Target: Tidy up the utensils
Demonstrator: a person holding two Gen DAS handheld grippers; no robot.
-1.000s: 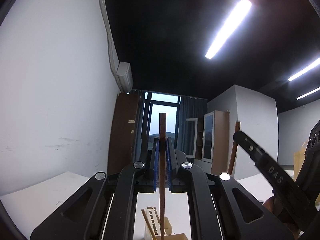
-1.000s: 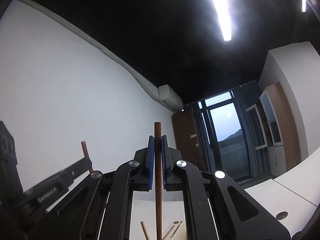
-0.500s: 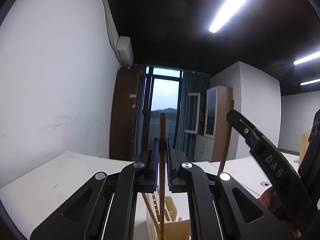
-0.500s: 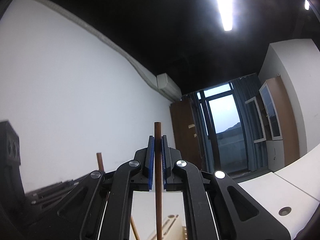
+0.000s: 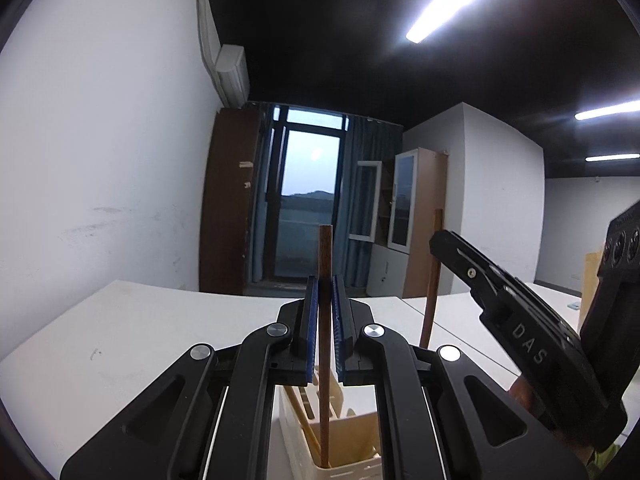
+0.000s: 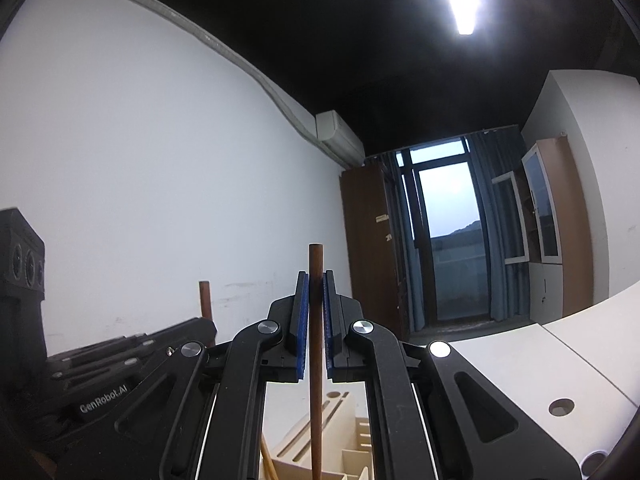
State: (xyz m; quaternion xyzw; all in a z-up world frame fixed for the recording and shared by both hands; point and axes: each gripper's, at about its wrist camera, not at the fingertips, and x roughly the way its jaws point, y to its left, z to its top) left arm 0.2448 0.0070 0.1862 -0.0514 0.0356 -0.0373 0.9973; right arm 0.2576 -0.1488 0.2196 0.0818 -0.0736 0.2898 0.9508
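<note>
Left wrist view: a brown chopstick point(image 5: 325, 320) is being held upright by the closed left gripper point(image 5: 325, 308), its tip entering the cream holder point(image 5: 344, 468). A second chopstick point(image 6: 316, 340) is being clamped by the right gripper point(image 6: 316, 304), not yet seated.

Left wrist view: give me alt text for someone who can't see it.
The left gripper is shut on an upright brown stick, its lower end inside a cream holder on a white table. At right, the right gripper holds a second stick.
</note>
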